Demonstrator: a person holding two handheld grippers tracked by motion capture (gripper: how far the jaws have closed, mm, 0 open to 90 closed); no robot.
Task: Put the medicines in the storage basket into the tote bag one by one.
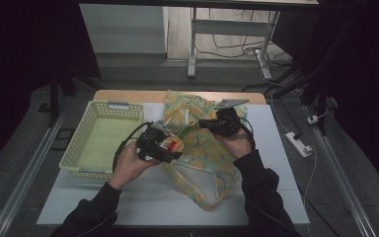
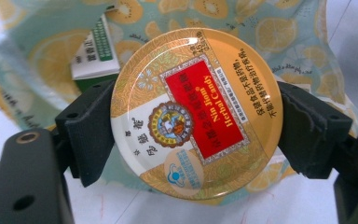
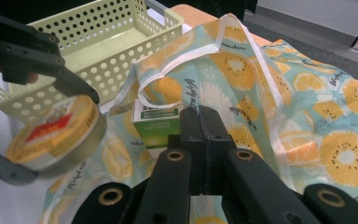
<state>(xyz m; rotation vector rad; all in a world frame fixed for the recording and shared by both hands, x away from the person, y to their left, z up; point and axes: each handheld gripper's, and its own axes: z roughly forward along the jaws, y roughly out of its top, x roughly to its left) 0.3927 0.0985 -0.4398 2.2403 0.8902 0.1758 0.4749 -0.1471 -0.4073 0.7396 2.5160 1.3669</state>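
Observation:
My left gripper (image 2: 196, 128) is shut on a round gold candy tin (image 2: 196, 112) with a red label, one jaw on each side of its rim. In the high view the candy tin (image 1: 170, 144) hangs at the left edge of a lemon-print fabric bag (image 1: 202, 165), in front of the bag's open mouth. My right gripper (image 3: 200, 116) has its jaws pressed together on the bag's fabric (image 3: 307, 102) and holds the mouth up. A green and white box (image 3: 158, 123) stands inside the bag. The tin (image 3: 56, 133) shows blurred at the left of the right gripper view.
A pale green perforated basket (image 1: 86, 118) stands with nothing in it left of the bag on the white table top (image 1: 128, 197). A white power strip (image 1: 298, 143) and cables lie on the floor to the right. Desk legs stand beyond the far edge.

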